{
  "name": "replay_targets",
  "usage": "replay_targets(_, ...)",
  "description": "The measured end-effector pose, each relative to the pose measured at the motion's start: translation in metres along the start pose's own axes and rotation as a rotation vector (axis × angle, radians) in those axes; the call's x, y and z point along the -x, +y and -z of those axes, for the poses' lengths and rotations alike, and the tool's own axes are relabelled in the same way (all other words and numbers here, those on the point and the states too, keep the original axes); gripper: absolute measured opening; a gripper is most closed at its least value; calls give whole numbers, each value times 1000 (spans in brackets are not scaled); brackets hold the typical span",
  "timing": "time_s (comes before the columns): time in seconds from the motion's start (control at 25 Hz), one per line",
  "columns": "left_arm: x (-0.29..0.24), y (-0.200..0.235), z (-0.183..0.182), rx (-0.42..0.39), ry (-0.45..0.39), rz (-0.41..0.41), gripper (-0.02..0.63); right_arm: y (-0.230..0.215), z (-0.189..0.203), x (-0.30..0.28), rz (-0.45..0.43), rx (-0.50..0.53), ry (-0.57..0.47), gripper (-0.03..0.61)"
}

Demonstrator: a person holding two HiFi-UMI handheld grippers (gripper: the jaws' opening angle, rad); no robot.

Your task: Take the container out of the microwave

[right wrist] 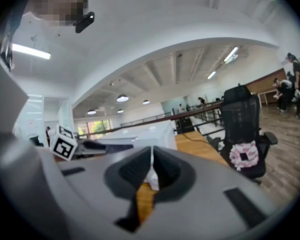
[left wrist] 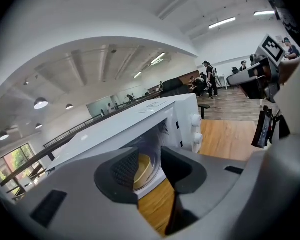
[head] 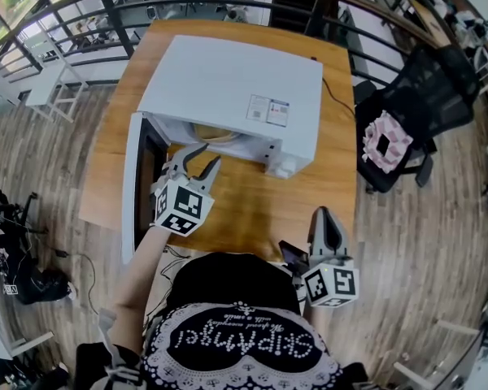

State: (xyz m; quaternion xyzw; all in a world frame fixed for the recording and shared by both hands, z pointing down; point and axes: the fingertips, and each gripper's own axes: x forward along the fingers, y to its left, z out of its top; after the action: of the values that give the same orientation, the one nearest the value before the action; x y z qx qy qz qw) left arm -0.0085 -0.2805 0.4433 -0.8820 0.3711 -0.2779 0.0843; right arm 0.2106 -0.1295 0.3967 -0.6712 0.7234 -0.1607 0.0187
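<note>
The white microwave (head: 236, 88) stands on the wooden table (head: 252, 205) with its door (head: 132, 187) swung open to the left. Inside the cavity sits a tan round container (head: 214, 134). My left gripper (head: 206, 156) hovers just in front of the cavity mouth, open, with nothing between its fingers. In the left gripper view the container (left wrist: 143, 168) shows through the gap of the left gripper (left wrist: 151, 168), still some way beyond the tips. My right gripper (head: 324, 214) hangs low over the table's near right corner, shut and empty; in the right gripper view the right gripper (right wrist: 151, 168) has its pads together.
A black office chair (head: 411, 108) with a pink cushion stands right of the table. The microwave's control knobs (left wrist: 195, 129) are on its right front. A metal railing (head: 81, 31) runs behind the table. The open door limits room on the left.
</note>
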Motion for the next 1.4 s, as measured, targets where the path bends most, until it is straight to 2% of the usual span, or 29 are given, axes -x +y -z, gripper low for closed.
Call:
replay_targets(0.44, -32, -2, 26, -43, 77, 35, 178, 4, -1, -7, -1, -3, -5, 35)
replay_targets(0.76, -70, 0, 57, -88, 185, 57, 183, 0, -1, -5, 22, -11, -5, 35)
replay_targets(1.04, -111, 1, 84, -263, 315, 147, 183, -1, -2, -2, 41, -5, -1, 35)
replay_targets(1.28, -130, 0, 113, -374, 427, 232, 173, -2, -4, -2, 56, 0, -5, 35)
replay_targets(1.4, -136, -3, 123, -465, 453, 240, 103, -1, -2, -3, 59, 3, 3, 35)
